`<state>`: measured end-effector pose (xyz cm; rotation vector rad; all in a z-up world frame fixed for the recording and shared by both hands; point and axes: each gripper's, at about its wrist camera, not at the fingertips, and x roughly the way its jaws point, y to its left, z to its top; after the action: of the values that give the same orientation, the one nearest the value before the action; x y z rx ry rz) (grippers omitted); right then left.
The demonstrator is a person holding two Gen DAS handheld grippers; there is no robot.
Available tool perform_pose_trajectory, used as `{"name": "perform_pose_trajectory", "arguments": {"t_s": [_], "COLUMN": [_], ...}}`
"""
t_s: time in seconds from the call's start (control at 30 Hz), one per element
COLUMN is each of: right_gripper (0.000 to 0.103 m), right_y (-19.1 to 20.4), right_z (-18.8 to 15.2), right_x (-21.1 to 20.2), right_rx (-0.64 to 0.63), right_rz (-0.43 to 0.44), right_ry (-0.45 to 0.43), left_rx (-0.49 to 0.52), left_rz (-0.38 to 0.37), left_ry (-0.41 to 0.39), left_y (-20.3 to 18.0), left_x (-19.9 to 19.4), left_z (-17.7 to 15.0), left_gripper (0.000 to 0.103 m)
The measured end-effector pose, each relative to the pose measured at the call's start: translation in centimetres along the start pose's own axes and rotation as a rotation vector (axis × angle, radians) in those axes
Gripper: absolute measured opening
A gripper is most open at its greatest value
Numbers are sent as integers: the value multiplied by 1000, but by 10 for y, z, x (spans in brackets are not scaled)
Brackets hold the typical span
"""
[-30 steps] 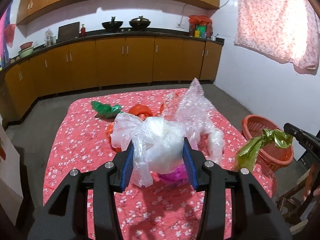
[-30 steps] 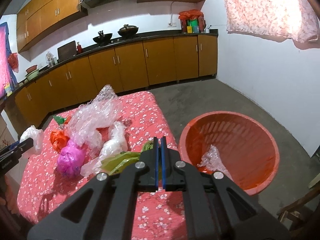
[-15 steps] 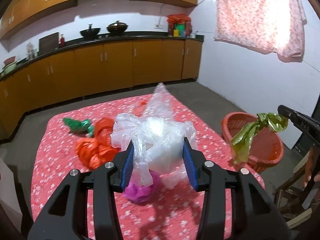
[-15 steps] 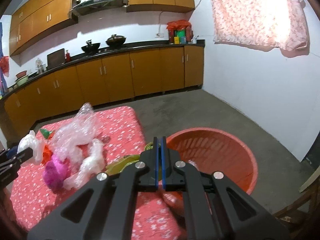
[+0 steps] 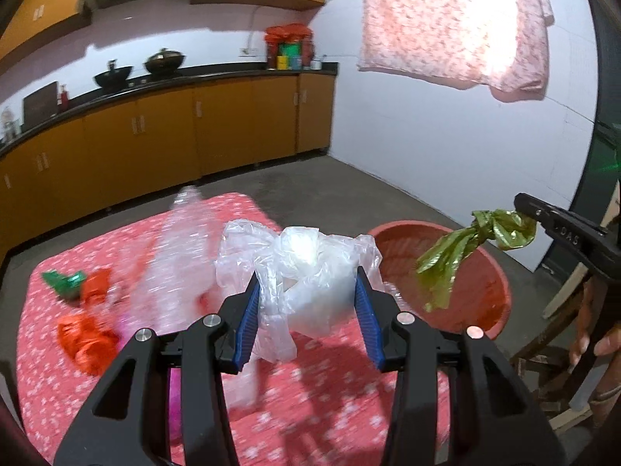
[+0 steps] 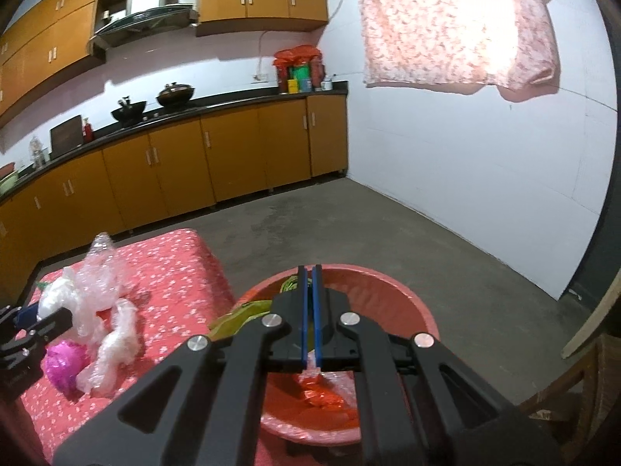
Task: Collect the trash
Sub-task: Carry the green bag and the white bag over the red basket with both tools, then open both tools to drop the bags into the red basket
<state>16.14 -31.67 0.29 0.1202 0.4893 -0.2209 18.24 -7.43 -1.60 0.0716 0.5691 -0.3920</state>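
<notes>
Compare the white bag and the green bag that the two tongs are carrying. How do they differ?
The white bag is a puffy, see-through bundle; the green bag is a thin, twisted, opaque strip. The left tongs stand apart around the white bag; the right tongs are pinched shut on the green bag's knot. The white bag hangs over the table, the green over the basin. Both are plastic trash, held aloft.

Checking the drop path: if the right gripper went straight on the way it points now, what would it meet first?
Probably the red plastic basket: the right gripper, shut on the crumpled green plastic bag, points down over its rim. Depth is unclear; it might reach the trash inside first.
</notes>
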Motion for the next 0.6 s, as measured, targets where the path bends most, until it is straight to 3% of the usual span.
{"name": "perform_pose_trajectory", "arguments": {"t_s": [0.3,0.6], "right_gripper": [4,4], "right_y": [-38,-58], "right_z": [-6,-7], "right_x": [14,28], "right_rx": [83,111], "right_rz": [-64,-106], "right_ry": [12,5], "left_rx": [55,110], "left_rz": [-105,-160], "left_ry": [30,65], "left_y": [-45,-75], "left_x": [42,73], "left_z": [14,16], "left_gripper": [46,46]}}
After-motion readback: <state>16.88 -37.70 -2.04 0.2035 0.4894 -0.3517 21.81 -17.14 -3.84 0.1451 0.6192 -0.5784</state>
